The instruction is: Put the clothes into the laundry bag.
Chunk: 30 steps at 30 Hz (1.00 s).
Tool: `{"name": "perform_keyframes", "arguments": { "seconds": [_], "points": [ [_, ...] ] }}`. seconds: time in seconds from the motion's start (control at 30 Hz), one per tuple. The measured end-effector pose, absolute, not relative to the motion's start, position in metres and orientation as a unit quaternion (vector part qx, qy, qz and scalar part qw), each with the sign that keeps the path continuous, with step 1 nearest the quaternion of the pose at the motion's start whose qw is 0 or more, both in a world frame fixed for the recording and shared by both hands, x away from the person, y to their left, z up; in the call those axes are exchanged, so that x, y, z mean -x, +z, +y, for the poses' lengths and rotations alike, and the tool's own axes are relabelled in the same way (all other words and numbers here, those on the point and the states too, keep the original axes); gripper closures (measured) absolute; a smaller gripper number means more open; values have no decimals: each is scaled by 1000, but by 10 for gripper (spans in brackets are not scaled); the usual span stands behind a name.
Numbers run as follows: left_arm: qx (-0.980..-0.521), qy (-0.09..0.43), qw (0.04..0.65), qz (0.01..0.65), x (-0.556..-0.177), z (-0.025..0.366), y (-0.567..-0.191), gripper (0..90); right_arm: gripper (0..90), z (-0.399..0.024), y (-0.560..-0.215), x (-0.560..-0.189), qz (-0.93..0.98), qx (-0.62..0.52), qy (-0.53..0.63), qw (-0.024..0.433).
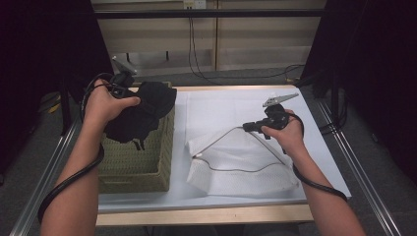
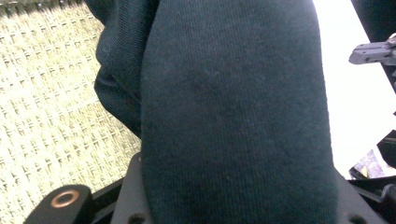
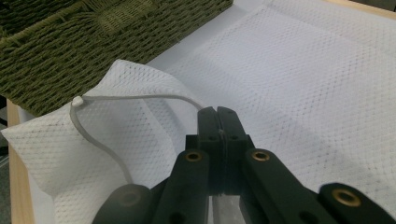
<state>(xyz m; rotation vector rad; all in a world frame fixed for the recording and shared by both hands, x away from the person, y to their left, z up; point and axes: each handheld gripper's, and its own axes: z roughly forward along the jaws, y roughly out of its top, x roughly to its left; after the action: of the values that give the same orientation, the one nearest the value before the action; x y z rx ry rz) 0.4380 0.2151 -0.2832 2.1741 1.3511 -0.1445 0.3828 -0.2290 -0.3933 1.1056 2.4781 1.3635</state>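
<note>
A black garment (image 1: 142, 110) hangs bunched from my left gripper (image 1: 129, 93), held just above a green woven basket (image 1: 142, 162). In the left gripper view the dark cloth (image 2: 233, 116) lies between the jaws and hides them, with the basket weave (image 2: 42, 107) behind it. A white mesh bag (image 1: 246, 167) lies flat on the table to the right. My right gripper (image 1: 247, 127) is shut on the bag's thin white cord (image 1: 221, 135). In the right gripper view the jaws (image 3: 217, 112) are pressed together on that cord (image 3: 140, 98), which loops over a raised fold of the bag (image 3: 303, 84).
The basket (image 3: 70, 42) stands at the table's left edge, close to the bag. The white tabletop (image 1: 221, 196) has a wooden front edge. Metal rails run along both sides of the table, and cables lie on the floor behind it.
</note>
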Motion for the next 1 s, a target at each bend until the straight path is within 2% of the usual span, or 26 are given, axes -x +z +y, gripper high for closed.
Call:
{"name": "perform_keyframes", "arguments": {
  "seconds": [0.23,0.6,0.77,0.8,1.0],
  "points": [
    [-805,-68,291,512,-437,212,-275,617,900,-229,-394,-383,815,-361,450,53],
    [-827,-74,290,477,-434,200,-270,616,900,-229,-393,-383,816,-364,447,53],
    [-818,-78,299,485,-431,191,-267,617,900,-229,-394,-383,815,-365,447,53],
    [-830,-78,291,469,-431,192,-267,617,900,-229,-394,-383,815,-365,447,53],
    [-836,-84,296,454,-425,177,-261,617,900,-231,-395,-384,814,-369,446,53]
  ]
}}
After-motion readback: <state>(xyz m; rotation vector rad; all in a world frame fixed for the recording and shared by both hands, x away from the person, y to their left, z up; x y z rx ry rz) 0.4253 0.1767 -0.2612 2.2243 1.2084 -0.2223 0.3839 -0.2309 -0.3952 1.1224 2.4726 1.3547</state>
